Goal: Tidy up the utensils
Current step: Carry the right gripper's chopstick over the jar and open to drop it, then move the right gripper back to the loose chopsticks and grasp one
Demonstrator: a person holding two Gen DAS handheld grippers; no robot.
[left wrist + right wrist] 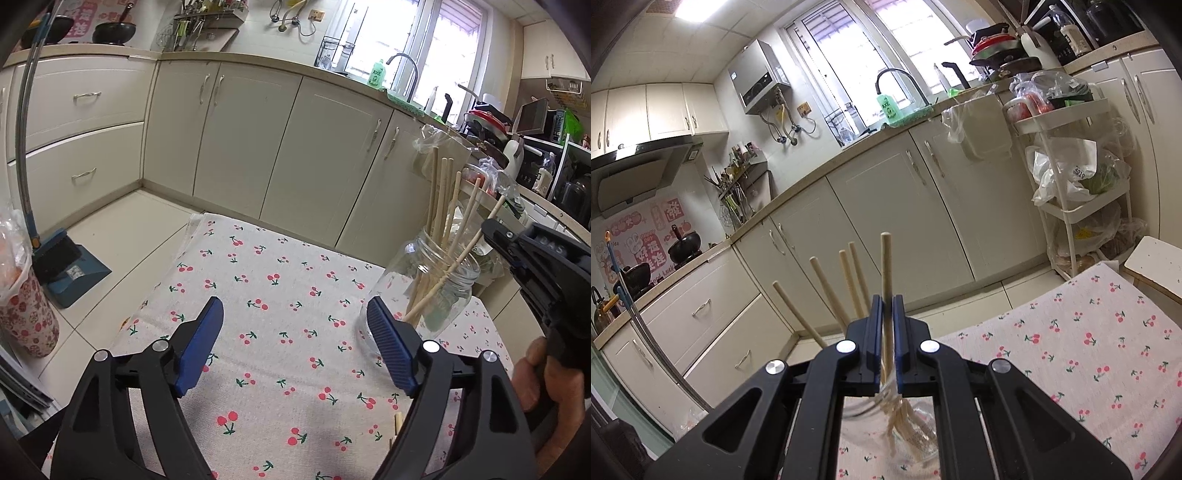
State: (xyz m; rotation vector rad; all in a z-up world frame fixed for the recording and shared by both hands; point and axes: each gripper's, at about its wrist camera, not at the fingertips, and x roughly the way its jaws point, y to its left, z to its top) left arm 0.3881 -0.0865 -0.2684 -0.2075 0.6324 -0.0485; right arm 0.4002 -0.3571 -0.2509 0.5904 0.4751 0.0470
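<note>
Tongs first: the left gripper [295, 343] hangs low over the cherry-print cloth [266, 280], its blue fingers [201, 350] spread wide with nothing between them. At about two o'clock from it a clear glass jar [439, 280] stands on the cloth, several wooden chopsticks [441, 192] leaning inside. The right gripper [886, 314] is above the jar's mouth, pinched tight on one chopstick [885, 258] whose lower end reaches into the jar [886, 435]. Beyond, at twelve o'clock, stand cream cabinets [240, 129].
</note>
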